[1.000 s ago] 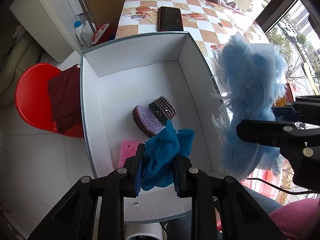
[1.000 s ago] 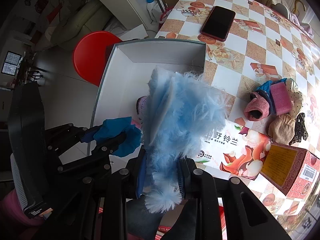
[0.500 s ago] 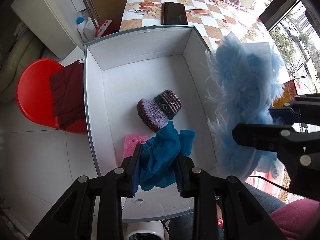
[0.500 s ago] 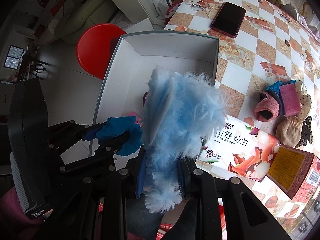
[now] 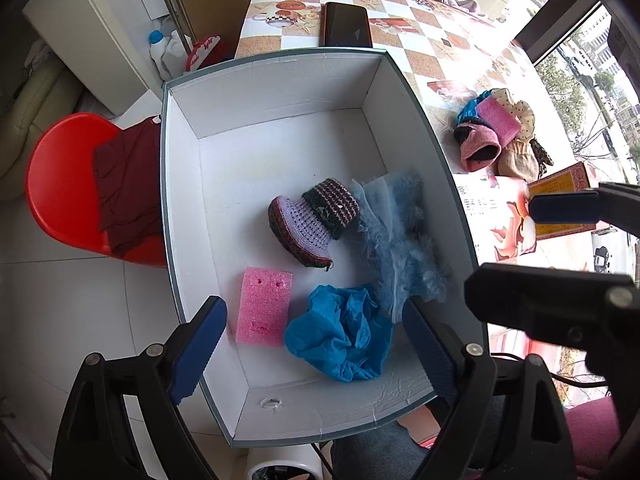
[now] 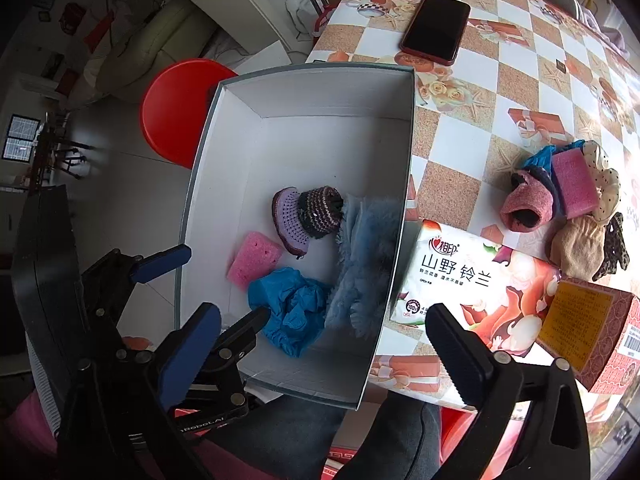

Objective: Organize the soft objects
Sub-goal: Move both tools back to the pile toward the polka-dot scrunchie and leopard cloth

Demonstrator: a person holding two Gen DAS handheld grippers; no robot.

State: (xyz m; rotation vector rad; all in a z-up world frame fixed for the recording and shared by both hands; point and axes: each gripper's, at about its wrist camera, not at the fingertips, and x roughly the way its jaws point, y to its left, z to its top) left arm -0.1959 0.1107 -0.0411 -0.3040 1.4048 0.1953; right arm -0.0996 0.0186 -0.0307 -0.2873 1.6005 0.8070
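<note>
Both grippers are held above the white box (image 5: pixel 224 184), and the jaws of each have just been opening; nothing is gripped by either. The left gripper (image 5: pixel 316 344) is spread wide, and the crumpled blue cloth (image 5: pixel 340 336) is seen between its fingers, lying loose on the box floor below them, untouched by the pads. To the left of the cloth, a pink sponge (image 5: pixel 262 306) lies flat, and a knitted purple bootie (image 5: pixel 312 220) is set farther in. The right gripper (image 6: pixel 320 356) is also released, and the fluffy light-blue piece (image 6: pixel 366 256) is found ahead of its fingers, resting against the box's right wall beside the bootie and touching the blue cloth. Outside the box, a pile of soft things (image 6: pixel 568 204) is left on the checkered table (image 6: pixel 500 80), near a tissue pack (image 6: pixel 472 284).
</note>
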